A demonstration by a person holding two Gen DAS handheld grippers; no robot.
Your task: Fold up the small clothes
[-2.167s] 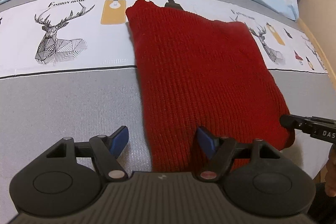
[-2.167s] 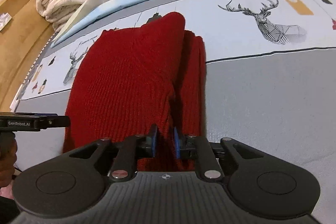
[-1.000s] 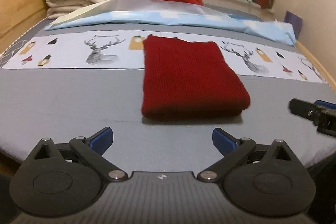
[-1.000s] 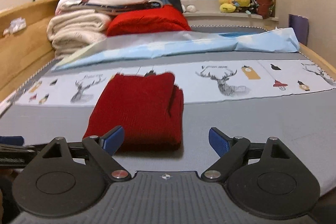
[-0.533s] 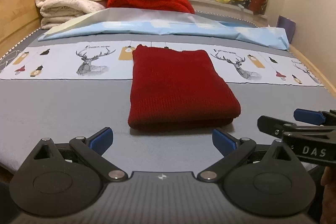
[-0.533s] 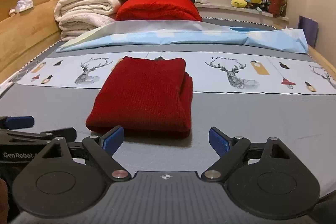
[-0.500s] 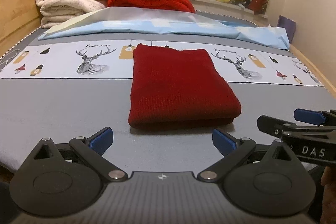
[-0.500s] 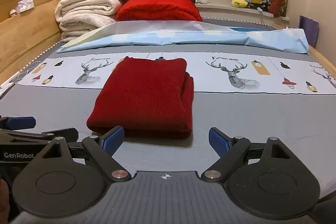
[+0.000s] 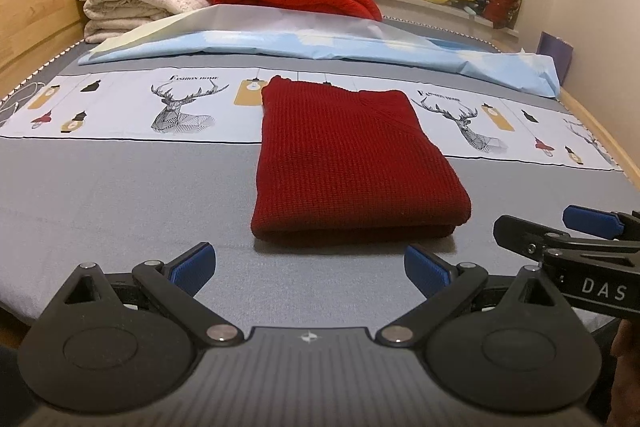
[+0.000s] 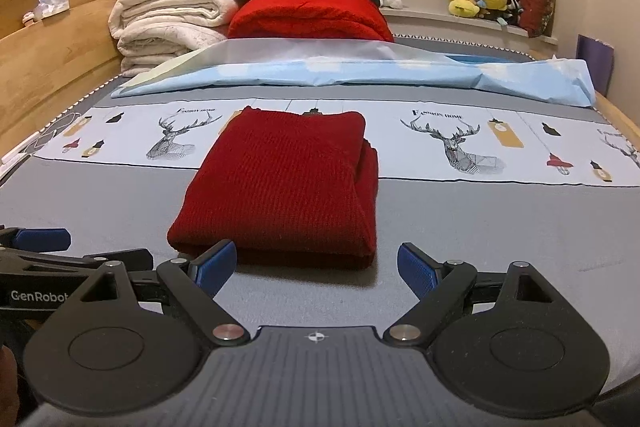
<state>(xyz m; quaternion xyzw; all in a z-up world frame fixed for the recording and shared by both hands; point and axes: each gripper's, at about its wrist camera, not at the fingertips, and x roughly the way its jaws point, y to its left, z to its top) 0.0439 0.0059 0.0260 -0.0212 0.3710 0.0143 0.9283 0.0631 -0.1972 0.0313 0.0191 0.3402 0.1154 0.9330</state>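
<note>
A dark red knitted garment (image 9: 352,163) lies folded into a neat rectangle on the grey bed sheet (image 9: 120,187); it also shows in the right wrist view (image 10: 284,187). My left gripper (image 9: 310,267) is open and empty, held back from the garment's near edge. My right gripper (image 10: 316,265) is open and empty, also just short of the near edge. The right gripper's fingers (image 9: 560,239) show at the right of the left wrist view. The left gripper's fingers (image 10: 72,255) show at the left of the right wrist view.
A deer-print cloth strip (image 9: 180,107) crosses the bed under the garment's far end. A light blue sheet (image 9: 320,43) lies behind it. Stacked white blankets (image 10: 172,19) and a red blanket (image 10: 312,15) sit at the back. A wooden bed frame (image 10: 52,59) runs along the left.
Since 2.2 s ago both grippers have let go of the red garment, opened wide and pulled back. In the last half second nothing has visibly moved.
</note>
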